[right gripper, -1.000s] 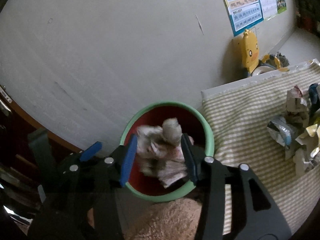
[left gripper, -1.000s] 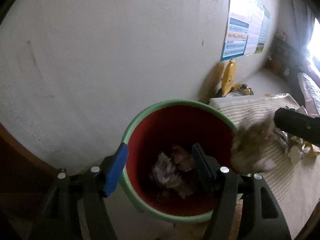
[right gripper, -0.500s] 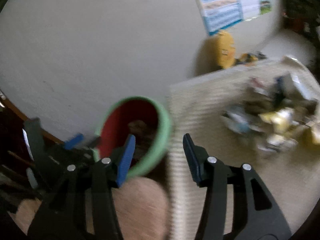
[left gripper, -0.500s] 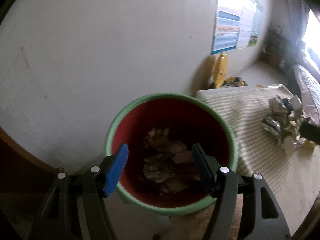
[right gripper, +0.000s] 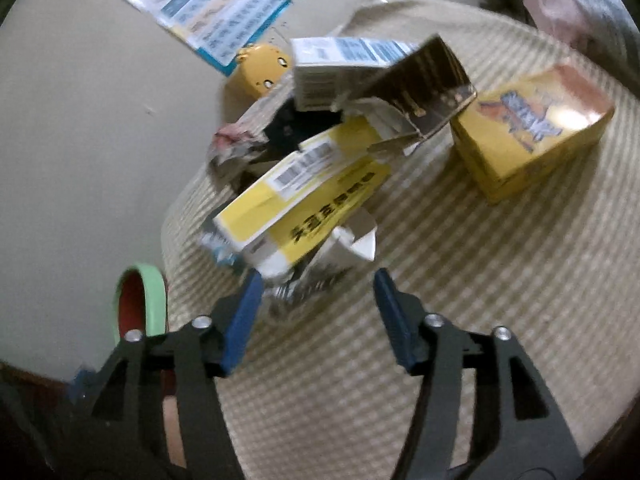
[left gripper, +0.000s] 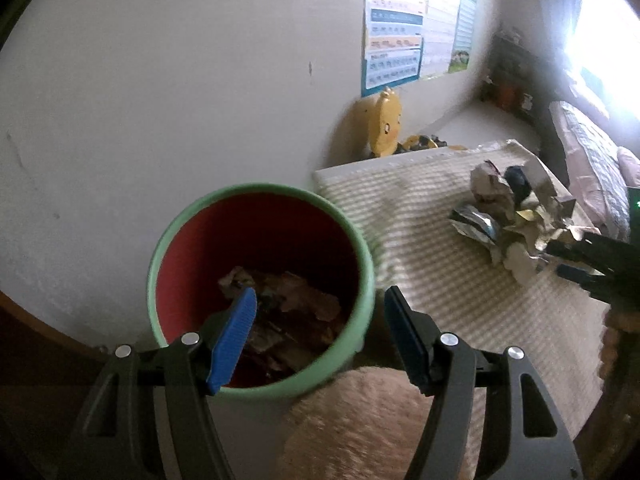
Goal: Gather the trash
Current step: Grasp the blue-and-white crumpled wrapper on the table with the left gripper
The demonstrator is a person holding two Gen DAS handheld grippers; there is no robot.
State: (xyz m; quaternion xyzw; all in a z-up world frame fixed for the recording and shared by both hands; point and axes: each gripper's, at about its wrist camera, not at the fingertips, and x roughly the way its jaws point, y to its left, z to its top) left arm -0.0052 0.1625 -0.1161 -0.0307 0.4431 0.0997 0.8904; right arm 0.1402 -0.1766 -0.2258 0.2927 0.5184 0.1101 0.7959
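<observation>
A bin (left gripper: 262,196) with a green rim and red inside stands by the wall and holds crumpled paper (left gripper: 280,300). My left gripper (left gripper: 320,316) hovers open over its near rim and grips nothing. A trash pile (left gripper: 508,220) lies on the striped mat (left gripper: 440,300). My right gripper (right gripper: 318,290) points down at this pile, its jaws opening. Crumpled foil (right gripper: 300,288) lies just ahead of its fingertips, unpressed. Above the foil lie a yellow-and-white carton (right gripper: 304,188), a white-and-blue box (right gripper: 340,64) and a yellow box (right gripper: 532,128). The right gripper's dark fingers (left gripper: 592,264) show beside the pile in the left wrist view.
The bin (right gripper: 140,304) sits left of the mat, against the pale wall. A yellow duck toy (left gripper: 386,124) and a poster (left gripper: 400,40) are behind the mat. Beige fuzzy fabric (left gripper: 360,420) fills the near foreground. Bedding (left gripper: 592,168) lies at the far right.
The right gripper let crumpled paper go into the bin, then swung right and down to the pile with its jaws wider. The left gripper drifted right over the bin's rim.
</observation>
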